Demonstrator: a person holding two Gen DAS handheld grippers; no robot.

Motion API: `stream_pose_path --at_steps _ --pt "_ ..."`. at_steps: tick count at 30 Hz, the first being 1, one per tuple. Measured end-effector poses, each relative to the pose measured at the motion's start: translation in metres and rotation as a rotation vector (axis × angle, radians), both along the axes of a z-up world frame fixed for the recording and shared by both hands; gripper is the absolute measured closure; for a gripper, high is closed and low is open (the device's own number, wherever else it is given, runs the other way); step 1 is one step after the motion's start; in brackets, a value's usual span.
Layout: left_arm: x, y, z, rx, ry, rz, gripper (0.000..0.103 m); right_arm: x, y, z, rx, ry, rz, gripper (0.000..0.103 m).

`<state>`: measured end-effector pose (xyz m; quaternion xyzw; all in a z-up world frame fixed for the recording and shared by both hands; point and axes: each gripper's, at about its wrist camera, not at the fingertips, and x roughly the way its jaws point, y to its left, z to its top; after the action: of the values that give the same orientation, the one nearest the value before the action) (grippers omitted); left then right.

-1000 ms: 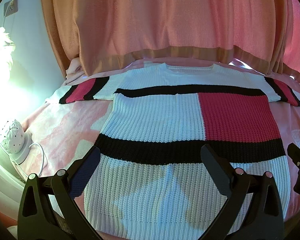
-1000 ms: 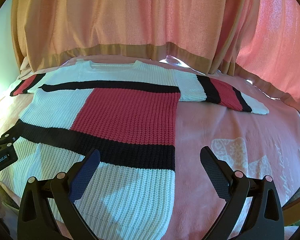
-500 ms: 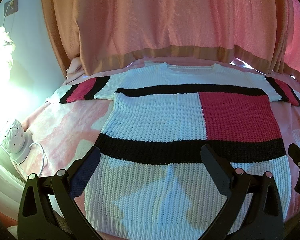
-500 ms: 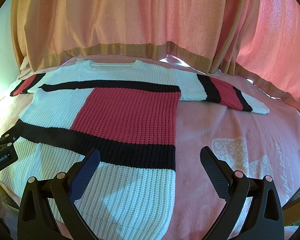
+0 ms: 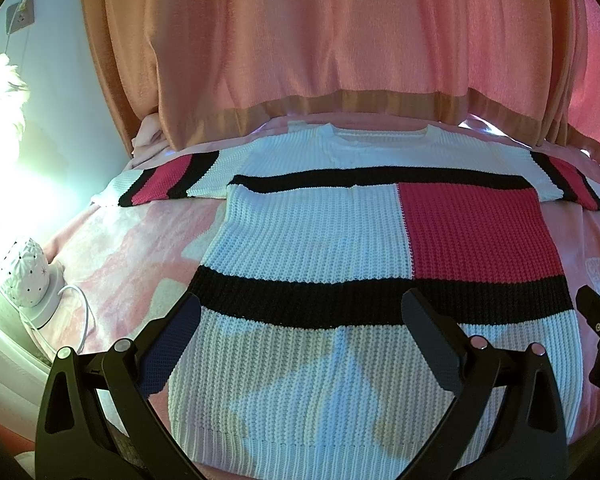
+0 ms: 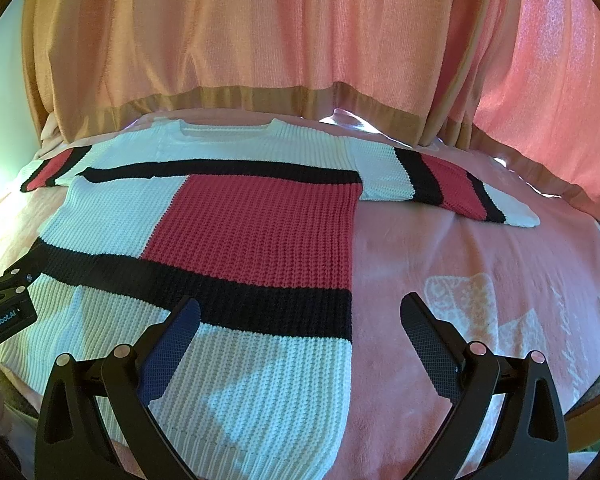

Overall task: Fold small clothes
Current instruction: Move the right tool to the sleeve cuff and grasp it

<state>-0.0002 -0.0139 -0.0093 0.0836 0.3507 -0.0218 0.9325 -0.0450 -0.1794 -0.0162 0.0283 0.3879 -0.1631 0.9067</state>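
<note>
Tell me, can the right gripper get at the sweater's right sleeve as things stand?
Probably yes. The right gripper is open over the hem of the sweater, and the right sleeve lies flat on the pink blanket ahead of it, with only bare blanket between them.

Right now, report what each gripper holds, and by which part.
Nothing is held. The left gripper and right gripper are both open above the flat sweater.

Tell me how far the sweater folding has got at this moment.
Done: the sweater lies spread flat on the pink blanket, both sleeves out to the sides. In hand: nothing; the left gripper and the right gripper are open above its hem. Left: every fold, since no sleeve or edge is turned over.
</note>
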Motion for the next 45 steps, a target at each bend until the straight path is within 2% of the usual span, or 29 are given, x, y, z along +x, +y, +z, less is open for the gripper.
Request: stream_pose_path --at_steps 6,9,12,14,17,21,22,24,26,29,31,33,34,35,37,40,42,45 --pt "0.001 0.0 0.0 -0.007 0.008 0.005 0.005 0.001 -0.002 0.002 -0.002 -0.002 -0.006 0.005" --pt "0.008 0.0 0.006 -0.038 0.031 0.001 0.005 0.007 -0.022 0.013 0.024 -0.023 -0.03 0.005" --pt "0.023 -0.005 0.023 -0.049 0.032 -0.012 0.005 0.022 -0.07 0.035 0.028 -0.041 -0.102 0.005" --pt "0.038 -0.011 0.038 -0.044 0.013 -0.019 0.005 0.034 -0.122 0.052 0.065 -0.062 -0.168 0.006" --pt "0.065 -0.022 0.055 -0.054 -0.011 -0.036 0.005 0.054 -0.209 0.061 0.015 -0.052 -0.324 0.006" --pt "0.107 -0.041 0.057 -0.121 0.006 -0.037 0.005 0.063 -0.333 0.029 0.119 -0.05 -0.55 0.008" --pt "0.113 -0.045 0.054 -0.125 0.006 -0.033 0.005 0.063 -0.363 0.012 0.144 -0.031 -0.623 0.013" --pt "0.12 -0.053 0.045 -0.131 0.004 -0.031 0.005 0.062 -0.403 -0.017 0.196 -0.002 -0.692 0.02" --pt "0.129 -0.066 0.03 -0.109 0.048 -0.057 0.005 0.063 -0.437 -0.049 0.25 0.038 -0.736 0.028" --pt "0.135 -0.079 0.017 -0.069 0.07 -0.085 0.005 0.064 -0.464 -0.082 0.304 0.079 -0.769 0.034" --pt "0.138 -0.084 0.012 -0.052 0.076 -0.094 0.005 0.063 -0.472 -0.086 0.312 0.032 -0.761 0.036" --pt "0.143 -0.087 0.006 -0.049 0.098 -0.1 0.005 0.07 -0.474 -0.086 0.312 0.026 -0.733 0.061" --pt "0.144 -0.087 0.004 -0.054 0.107 -0.099 0.005 0.073 -0.474 -0.084 0.331 0.008 -0.706 0.09" --pt "0.146 -0.087 0.003 -0.062 0.122 -0.099 0.005 0.075 -0.474 -0.081 0.348 -0.013 -0.69 0.095" --pt "0.149 -0.084 0.002 -0.085 0.145 -0.097 0.005 0.082 -0.461 -0.063 0.337 -0.069 -0.642 0.096" --pt "0.148 -0.079 0.006 -0.089 0.125 -0.081 0.005 0.105 -0.418 -0.012 0.29 -0.168 -0.486 0.096" --pt "0.148 -0.075 0.009 -0.094 0.113 -0.071 0.005 0.125 -0.375 0.025 0.305 -0.237 -0.356 0.096" --pt "0.148 -0.066 0.015 -0.108 0.101 -0.049 0.005 0.166 -0.279 0.076 0.306 -0.293 -0.087 0.096"
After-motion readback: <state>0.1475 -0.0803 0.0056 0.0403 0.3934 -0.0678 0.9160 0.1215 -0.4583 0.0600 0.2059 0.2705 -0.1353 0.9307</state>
